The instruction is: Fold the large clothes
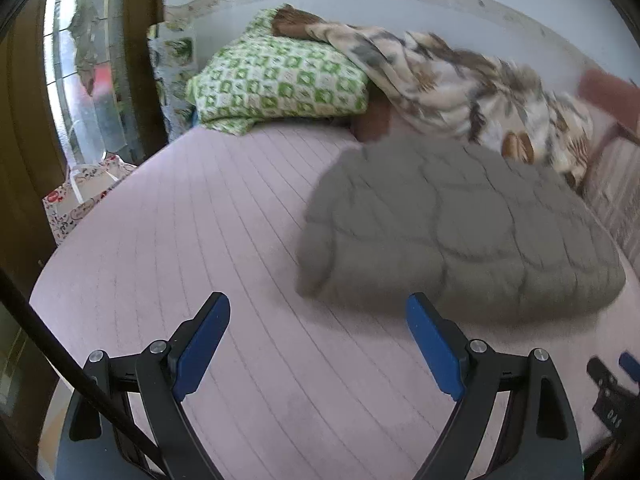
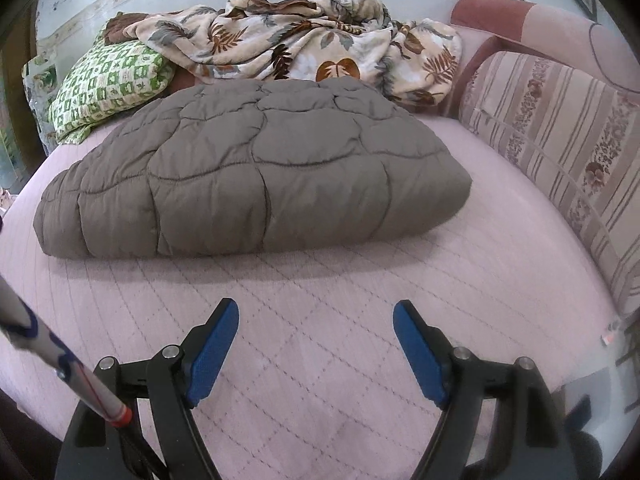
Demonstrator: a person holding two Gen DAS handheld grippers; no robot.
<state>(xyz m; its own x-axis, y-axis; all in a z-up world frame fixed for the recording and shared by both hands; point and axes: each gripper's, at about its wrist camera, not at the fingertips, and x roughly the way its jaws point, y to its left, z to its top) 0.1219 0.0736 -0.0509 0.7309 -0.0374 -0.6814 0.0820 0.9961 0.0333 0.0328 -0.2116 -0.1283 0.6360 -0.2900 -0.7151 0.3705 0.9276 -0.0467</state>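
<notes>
A grey-brown quilted puffer garment [image 2: 256, 168] lies folded into a thick pad on the pink quilted bed [image 2: 320, 360]. It also shows in the left wrist view [image 1: 460, 224], to the right of centre. My left gripper [image 1: 318, 308] is open and empty, above the bed just short of the garment's near left corner. My right gripper [image 2: 316, 312] is open and empty, above the bed in front of the garment's near edge. Neither gripper touches the garment.
A green patterned pillow [image 2: 108, 80] and a crumpled leaf-print blanket [image 2: 304, 40] lie behind the garment by the wall. A striped floral sofa back [image 2: 560, 140] runs along the right. A patterned bag [image 1: 80, 200] stands left of the bed. The other gripper's tip [image 1: 612, 384] shows at lower right.
</notes>
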